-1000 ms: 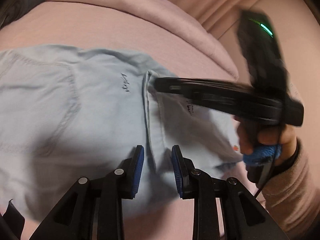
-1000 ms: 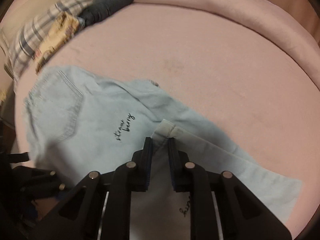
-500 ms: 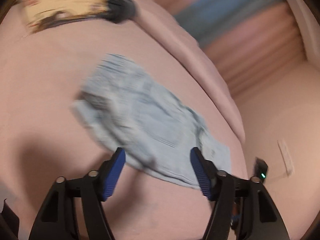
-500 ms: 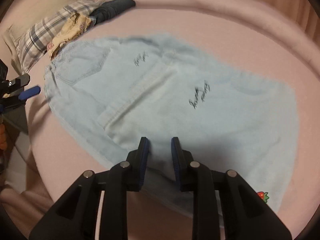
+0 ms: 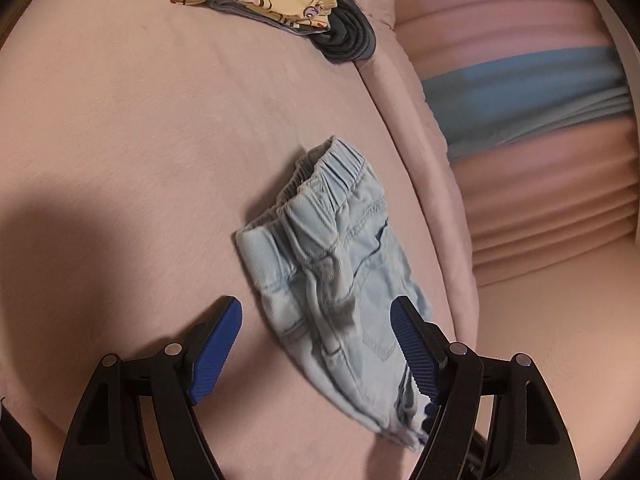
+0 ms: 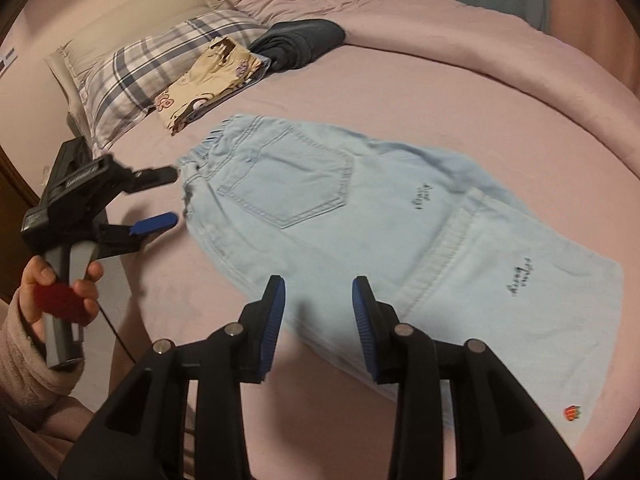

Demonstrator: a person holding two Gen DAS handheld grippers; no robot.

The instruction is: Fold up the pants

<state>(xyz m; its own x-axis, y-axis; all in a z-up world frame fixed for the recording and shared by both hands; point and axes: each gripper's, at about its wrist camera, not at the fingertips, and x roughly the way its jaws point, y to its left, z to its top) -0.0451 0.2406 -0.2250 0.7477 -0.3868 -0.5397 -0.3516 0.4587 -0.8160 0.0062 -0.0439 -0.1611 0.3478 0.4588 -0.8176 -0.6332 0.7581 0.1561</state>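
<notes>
Light blue denim pants (image 6: 360, 216) lie folded on the pink bed, back pocket up, a leg cuff doubled over the seat. In the left wrist view the pants (image 5: 340, 280) show waistband end on. My left gripper (image 5: 316, 340) is open and empty, its jaws either side of the waistband end; it also shows in the right wrist view (image 6: 164, 198) just left of the waistband. My right gripper (image 6: 318, 312) is open and empty, above the pants' near edge.
A folded yellow printed garment (image 6: 208, 80) and a dark folded garment (image 6: 300, 42) lie at the back by a plaid pillow (image 6: 148, 68). The pink duvet roll (image 6: 480, 32) borders the far side. The bed's edge (image 6: 132, 288) runs at the left.
Both grippers let go of the leg cuff after laying it over the seat. The left gripper opened wide and swung round to the waistband end. The right gripper opened and drew back.
</notes>
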